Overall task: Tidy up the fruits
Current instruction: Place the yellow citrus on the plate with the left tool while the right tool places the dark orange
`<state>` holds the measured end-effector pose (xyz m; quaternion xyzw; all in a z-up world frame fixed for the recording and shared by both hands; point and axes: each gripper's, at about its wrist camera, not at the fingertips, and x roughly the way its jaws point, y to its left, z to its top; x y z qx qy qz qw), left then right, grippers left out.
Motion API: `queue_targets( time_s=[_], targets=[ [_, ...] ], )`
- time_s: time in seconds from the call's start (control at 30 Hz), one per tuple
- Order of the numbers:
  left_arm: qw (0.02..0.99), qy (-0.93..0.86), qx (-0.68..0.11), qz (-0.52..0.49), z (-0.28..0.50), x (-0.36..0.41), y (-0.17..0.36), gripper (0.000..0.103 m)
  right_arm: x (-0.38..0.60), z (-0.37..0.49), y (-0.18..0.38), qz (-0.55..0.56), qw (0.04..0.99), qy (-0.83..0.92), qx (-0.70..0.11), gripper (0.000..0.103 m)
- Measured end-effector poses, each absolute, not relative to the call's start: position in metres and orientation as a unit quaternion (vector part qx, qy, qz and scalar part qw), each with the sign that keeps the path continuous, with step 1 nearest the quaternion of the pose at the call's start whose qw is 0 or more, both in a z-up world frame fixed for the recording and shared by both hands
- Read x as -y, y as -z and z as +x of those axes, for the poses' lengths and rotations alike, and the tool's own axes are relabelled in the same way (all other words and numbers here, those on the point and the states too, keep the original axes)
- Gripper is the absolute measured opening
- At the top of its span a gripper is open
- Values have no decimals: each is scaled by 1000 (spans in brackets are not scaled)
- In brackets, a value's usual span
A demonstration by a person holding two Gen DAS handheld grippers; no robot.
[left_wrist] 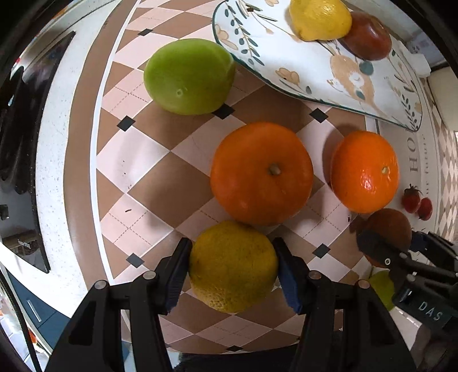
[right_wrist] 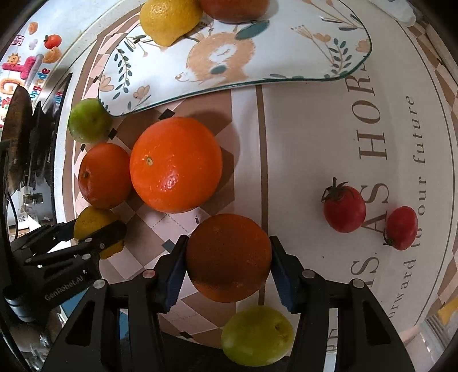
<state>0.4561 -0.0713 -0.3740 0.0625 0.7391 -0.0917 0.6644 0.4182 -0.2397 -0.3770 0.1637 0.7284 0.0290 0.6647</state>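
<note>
My left gripper (left_wrist: pixel 232 269) points straight down, shut on a yellow-green citrus (left_wrist: pixel 232 266) on the checked mat; both blue pads press its sides. Over in the right wrist view, my right gripper (right_wrist: pixel 227 269) is shut on a dark orange (right_wrist: pixel 229 257) at the mat's white border. Each gripper also shows in the other's view: the right gripper (left_wrist: pixel 398 243) at lower right, the left gripper (right_wrist: pixel 86 231) at lower left. Farther off, a patterned plate (left_wrist: pixel 300 65) holds a lemon (left_wrist: pixel 320 18) and a red-brown fruit (left_wrist: pixel 369 37).
Two bright oranges (left_wrist: pixel 262 173) (left_wrist: pixel 365 171) and a green fruit (left_wrist: pixel 189 77) lie between the grippers and the plate. A second green fruit (right_wrist: pixel 257 334) sits under the right gripper. Two cherry tomatoes (right_wrist: pixel 343 209) (right_wrist: pixel 400 227) lie on the lettered border. A dark stove (left_wrist: pixel 17 143) lines the left.
</note>
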Motion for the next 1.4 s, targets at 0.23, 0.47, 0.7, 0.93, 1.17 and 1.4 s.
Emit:
queue_targets(
  time_s=[0.23,0.47,0.7,0.93,1.17,1.4],
  targets=[
    [664,97,-738,64,456,68,376,55,231,412,375,148,676,-32,-721,57],
    [661,128,-739,39,440,72,352,55,242,410,358,176,679,-50,-711,56],
    [690,168,-704,-18,456,80,282,54,273,424,292,198,726,-50,-656,56],
    [714,149,-684,11,531,102,265,55,303,488,281,176,748,-21,-639,56],
    [693,108,-711,51,596,121,306,55,303,546,314,108,738,-13,-666,56],
    [656,95,-748,34,616,129,342,55,297,566,347,76,710,-7,-700,56]
  ],
)
